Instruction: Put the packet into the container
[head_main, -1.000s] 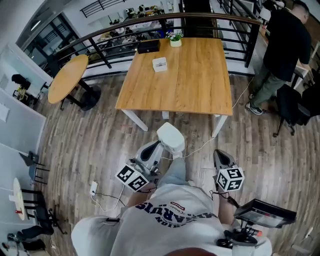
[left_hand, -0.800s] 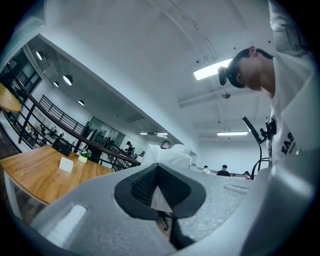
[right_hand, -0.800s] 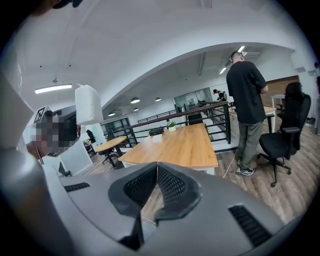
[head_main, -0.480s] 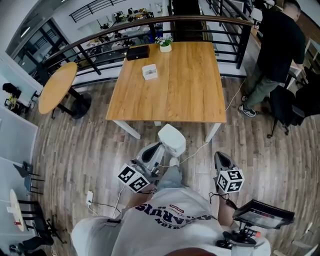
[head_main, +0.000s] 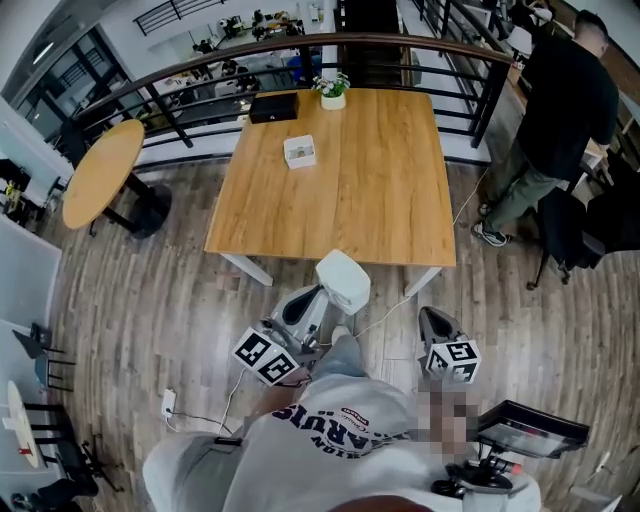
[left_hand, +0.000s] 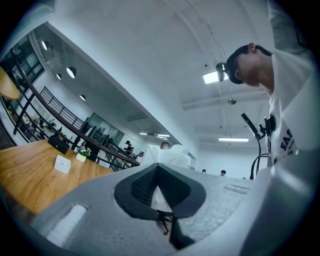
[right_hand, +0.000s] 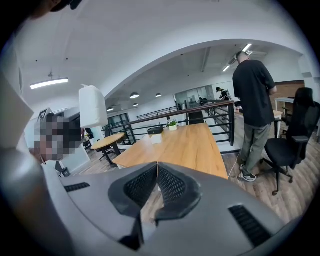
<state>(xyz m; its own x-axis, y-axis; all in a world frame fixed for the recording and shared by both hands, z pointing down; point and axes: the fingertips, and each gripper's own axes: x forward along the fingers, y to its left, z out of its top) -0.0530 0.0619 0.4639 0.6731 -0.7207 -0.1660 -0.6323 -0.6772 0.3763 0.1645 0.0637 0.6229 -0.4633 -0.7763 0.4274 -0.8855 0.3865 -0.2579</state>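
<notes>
Left gripper (left_hand: 158, 166): jaws clamped on the white packet (left_hand: 165, 156), which sticks out past the tips.
Right gripper (right_hand: 157, 164): jaws together, nothing between them.
Packet position: in the air over the wood floor (head_main: 170, 290), just short of the near edge of the wooden table (head_main: 370, 190).
Small white container (head_main: 299, 151): on the table's far left part, well apart from the packet.
Near container: black box (head_main: 273, 106), potted plant (head_main: 334, 90).
Bystander (head_main: 560, 110): stands off the table's right side.
</notes>
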